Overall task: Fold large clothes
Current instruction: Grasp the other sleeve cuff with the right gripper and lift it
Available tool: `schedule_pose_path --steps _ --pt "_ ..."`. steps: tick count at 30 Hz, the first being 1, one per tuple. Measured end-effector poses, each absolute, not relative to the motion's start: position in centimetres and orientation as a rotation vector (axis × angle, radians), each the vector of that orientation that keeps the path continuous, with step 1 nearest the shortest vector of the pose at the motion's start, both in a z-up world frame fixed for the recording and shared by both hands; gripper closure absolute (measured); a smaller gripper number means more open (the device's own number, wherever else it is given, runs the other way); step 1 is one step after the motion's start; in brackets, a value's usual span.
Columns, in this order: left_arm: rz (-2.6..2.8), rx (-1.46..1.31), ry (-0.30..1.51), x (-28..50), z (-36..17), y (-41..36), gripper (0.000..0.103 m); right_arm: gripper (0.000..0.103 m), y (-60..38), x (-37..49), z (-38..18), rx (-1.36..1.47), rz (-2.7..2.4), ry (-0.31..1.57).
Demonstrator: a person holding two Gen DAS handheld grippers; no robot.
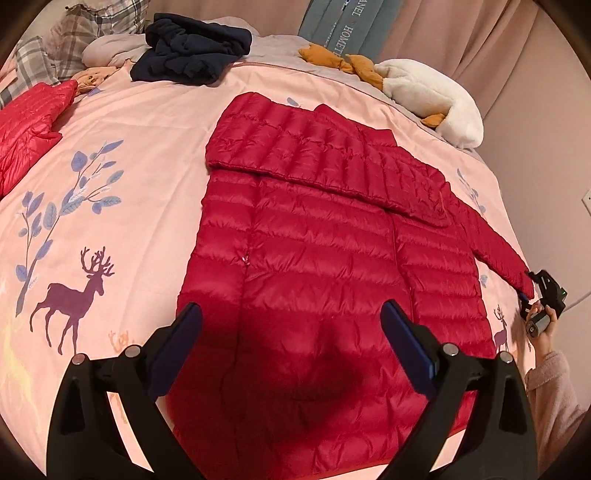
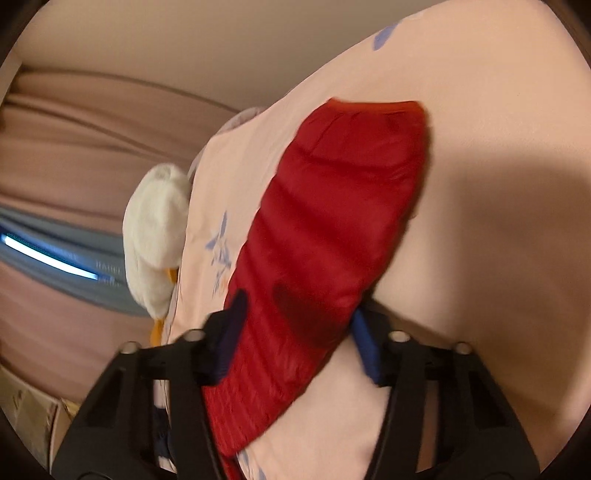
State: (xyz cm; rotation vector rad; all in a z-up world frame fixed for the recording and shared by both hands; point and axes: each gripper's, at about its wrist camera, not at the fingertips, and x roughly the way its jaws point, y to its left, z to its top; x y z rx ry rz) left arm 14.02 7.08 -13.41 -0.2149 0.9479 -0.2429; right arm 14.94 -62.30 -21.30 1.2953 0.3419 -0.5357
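1. Far left of my left-wrist view: a second red quilted garment [image 1: 29,122] lies bunched at the edge of the pink bedspread [image 1: 122,229], well apart from the one I am working on.
2. Behind it, plaid pillows [image 1: 74,33] and a heap of dark navy clothing [image 1: 192,48] sit at the head of the bed.
3. My left gripper [image 1: 291,332] hangs over the lower hem of the red down jacket [image 1: 314,240], jaws spread wide, both blue pads clear of the fabric and gripping nothing.
4. The jacket lies flat on the bedspread, near the middle. Its long axis runs from the hem beneath my left gripper up to the collar end, which points toward the head of the bed.
5. One sleeve [image 1: 295,147] is folded across the chest, crosswise to that axis, cuff toward the left.
6. The other sleeve [image 1: 495,243] stretches out to the right, slanting down and away from the body of the jacket.
7. A white plush toy with orange feet [image 1: 432,99] rests at the upper right of the bed.
8. Right edge: my right gripper [image 1: 526,291] meets the cuff of the outstretched sleeve; my hand [image 1: 545,321] holds its handle, a fuzzy pink cuff below.
9. Right-wrist view, blurred: the sleeve [image 2: 332,221] runs diagonally up and away from the right gripper [image 2: 295,325], and the cuff end sits between the jaws, which are partly closed with pads against the fabric on both sides.
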Motion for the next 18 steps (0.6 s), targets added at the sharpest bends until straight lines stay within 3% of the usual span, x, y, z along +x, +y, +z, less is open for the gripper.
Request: schedule_pose_path --steps 2,5,18 --pt "-0.239 -0.212 0.948 14.2 -13.3 7.0 0.006 0.088 -62.7 15.3 -21.9 1.298 -0.562 0.363" --pt "-0.238 -0.214 0.948 14.4 -13.2 6.8 0.006 0.094 -62.8 15.7 -21.5 1.259 -0.570 0.375" --pt "-0.302 -0.283 0.962 14.2 -12.9 6.5 0.006 0.099 -53.4 20.8 -8.1 0.663 -0.372 0.390"
